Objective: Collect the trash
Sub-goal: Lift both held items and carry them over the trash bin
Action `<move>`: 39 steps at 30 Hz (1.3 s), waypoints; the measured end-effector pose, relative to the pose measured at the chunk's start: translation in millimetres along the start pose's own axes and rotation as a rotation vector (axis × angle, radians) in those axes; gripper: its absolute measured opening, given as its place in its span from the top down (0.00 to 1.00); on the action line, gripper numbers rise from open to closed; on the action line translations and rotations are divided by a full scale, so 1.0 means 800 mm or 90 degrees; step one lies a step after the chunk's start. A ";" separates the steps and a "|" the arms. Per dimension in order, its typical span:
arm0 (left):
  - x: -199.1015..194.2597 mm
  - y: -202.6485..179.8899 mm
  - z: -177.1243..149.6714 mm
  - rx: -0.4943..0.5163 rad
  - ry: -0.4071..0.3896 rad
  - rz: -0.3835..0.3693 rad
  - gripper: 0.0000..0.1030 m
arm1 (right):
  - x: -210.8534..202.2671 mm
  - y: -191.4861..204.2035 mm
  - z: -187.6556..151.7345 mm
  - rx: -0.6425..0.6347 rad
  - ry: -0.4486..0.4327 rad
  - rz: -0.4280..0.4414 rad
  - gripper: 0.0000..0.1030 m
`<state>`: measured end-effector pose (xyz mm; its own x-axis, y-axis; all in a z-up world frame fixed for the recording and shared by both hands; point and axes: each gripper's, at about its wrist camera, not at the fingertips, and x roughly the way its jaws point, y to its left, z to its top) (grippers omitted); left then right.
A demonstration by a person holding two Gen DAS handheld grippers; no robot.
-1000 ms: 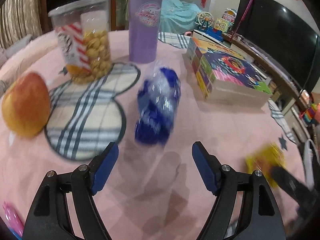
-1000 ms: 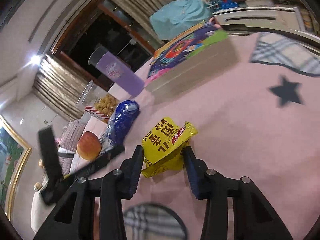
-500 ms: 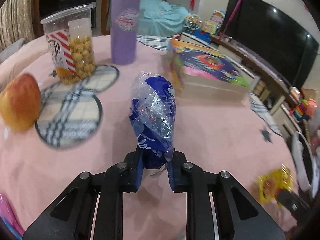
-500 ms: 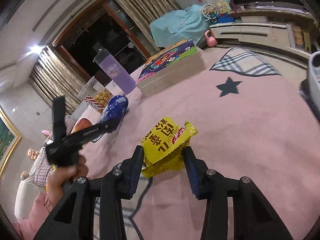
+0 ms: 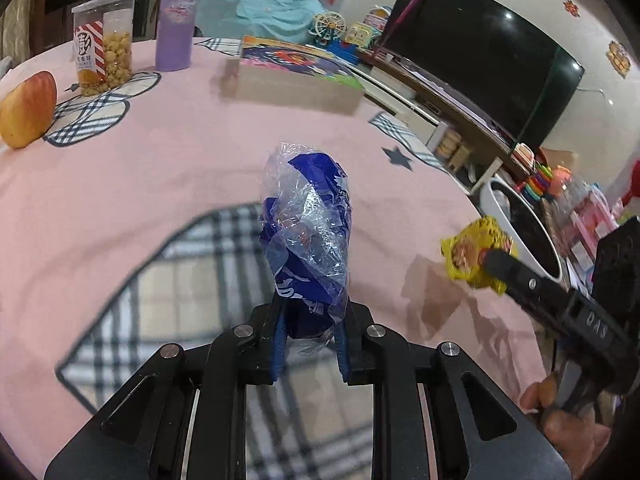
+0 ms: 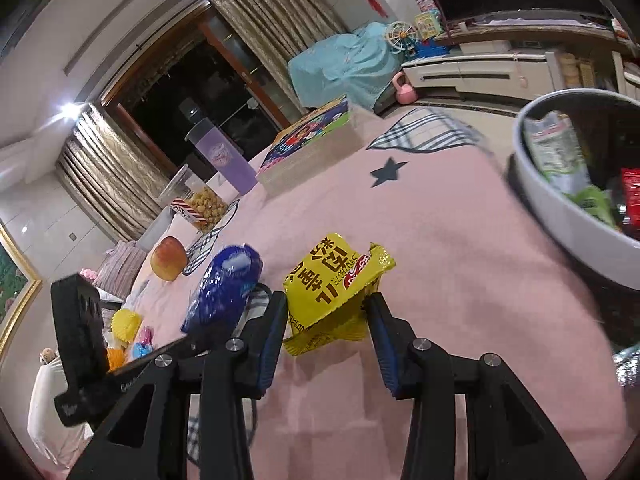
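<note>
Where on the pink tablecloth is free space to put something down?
Bare cloth lies between the puzzle box, the star print and the blue bag. It is crowded by the apple, popcorn jar and purple bottle.

A: What's the left gripper [image 5: 310, 346] holding?
B: A crumpled blue plastic bag [image 5: 308, 236], pinched at its near end, standing up over the pink tablecloth [image 5: 160, 168].
A: And to the right?
B: The right gripper [image 5: 494, 262] clamps a yellow wrapper [image 5: 468, 250] beside a white bin [image 5: 520, 232].
</note>
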<state>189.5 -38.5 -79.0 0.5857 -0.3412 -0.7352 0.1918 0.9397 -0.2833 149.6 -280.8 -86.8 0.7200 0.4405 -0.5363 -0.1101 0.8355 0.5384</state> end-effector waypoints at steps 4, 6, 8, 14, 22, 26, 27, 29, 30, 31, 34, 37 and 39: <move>-0.010 -0.023 -0.016 0.008 -0.002 -0.006 0.82 | -0.022 -0.007 -0.003 -0.006 -0.010 -0.010 0.59; -0.015 -0.030 -0.020 0.013 -0.005 -0.010 0.82 | -0.035 -0.010 -0.005 -0.009 -0.017 -0.017 0.59; -0.019 -0.041 -0.024 0.024 -0.006 -0.014 0.82 | -0.046 -0.014 -0.007 -0.011 -0.023 -0.019 0.59; -0.027 -0.068 -0.030 0.051 -0.013 -0.029 0.82 | -0.073 -0.025 -0.009 -0.011 -0.048 -0.038 0.59; -0.023 -0.100 -0.030 0.086 -0.006 -0.047 0.82 | -0.105 -0.038 -0.005 -0.016 -0.075 -0.061 0.59; -0.022 -0.118 -0.031 0.106 -0.004 -0.056 0.82 | -0.116 -0.044 -0.004 -0.017 -0.081 -0.067 0.59; -0.022 -0.122 -0.030 0.110 -0.004 -0.058 0.82 | -0.119 -0.046 -0.004 -0.017 -0.084 -0.068 0.59; -0.023 -0.129 -0.029 0.116 -0.005 -0.064 0.82 | -0.126 -0.050 -0.003 -0.015 -0.090 -0.071 0.59; -0.022 -0.134 -0.029 0.121 -0.005 -0.067 0.82 | -0.128 -0.052 -0.002 -0.014 -0.093 -0.073 0.59; -0.022 -0.138 -0.029 0.125 -0.005 -0.069 0.82 | -0.130 -0.053 -0.002 -0.014 -0.094 -0.074 0.59; -0.021 -0.147 -0.027 0.134 -0.004 -0.073 0.82 | -0.137 -0.059 0.000 -0.010 -0.101 -0.080 0.59; -0.020 -0.155 -0.025 0.141 -0.005 -0.077 0.82 | -0.145 -0.064 0.002 -0.007 -0.108 -0.087 0.59; -0.019 -0.161 -0.025 0.147 -0.006 -0.079 0.82 | -0.150 -0.067 0.003 -0.006 -0.112 -0.090 0.59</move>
<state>140.3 -154.8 -43.3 0.5534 -0.4552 -0.6975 0.4366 0.8717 -0.2225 70.9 -379.3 -50.1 0.8374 0.2547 -0.4836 -0.0053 0.8885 0.4588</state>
